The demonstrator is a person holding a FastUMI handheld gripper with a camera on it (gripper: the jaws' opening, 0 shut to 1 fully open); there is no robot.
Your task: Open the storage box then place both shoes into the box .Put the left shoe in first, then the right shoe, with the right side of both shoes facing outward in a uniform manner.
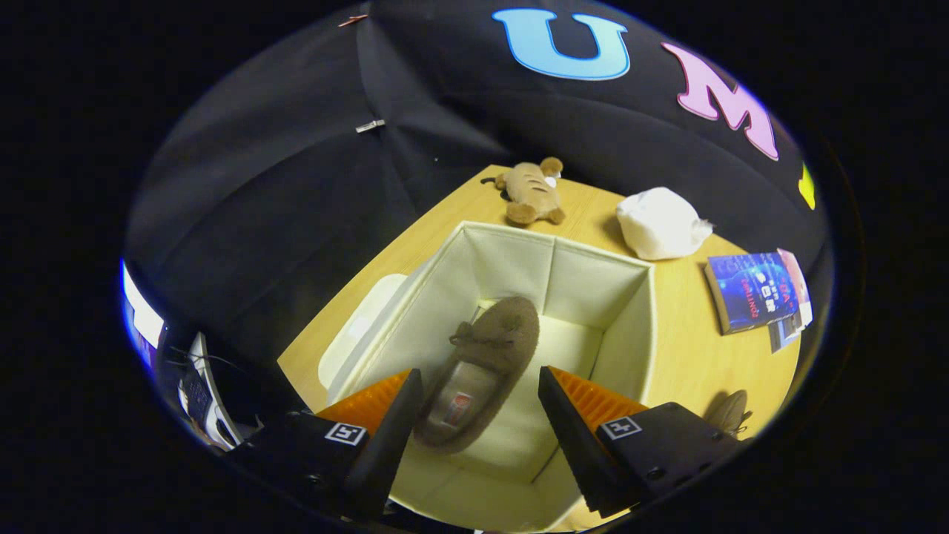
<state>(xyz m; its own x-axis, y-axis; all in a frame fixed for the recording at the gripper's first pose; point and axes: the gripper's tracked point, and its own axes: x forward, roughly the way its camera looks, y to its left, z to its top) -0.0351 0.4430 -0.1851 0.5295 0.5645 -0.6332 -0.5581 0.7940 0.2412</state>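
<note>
Your gripper (pixel 480 415) hangs over the open storage box (pixel 593 274) on the desk (pixel 689 348), fingers spread wide and holding nothing. One brown shoe (pixel 485 356) lies inside the box between them; the other shoe (pixel 730 411) sits on the desk beside the box.

The storage box (pixel 593 285) has matt, cream fabric walls with stitched folds, and the shoe (pixel 485 363) inside it is soft brown suede-like cloth with a smooth insole. The tabletop (pixel 689 348) is pale, smooth wood grain. On it lie a fuzzy plush toy (pixel 532 191), a crinkled white plastic pack (pixel 660 222) and a glossy paper booklet (pixel 752 291).
</note>
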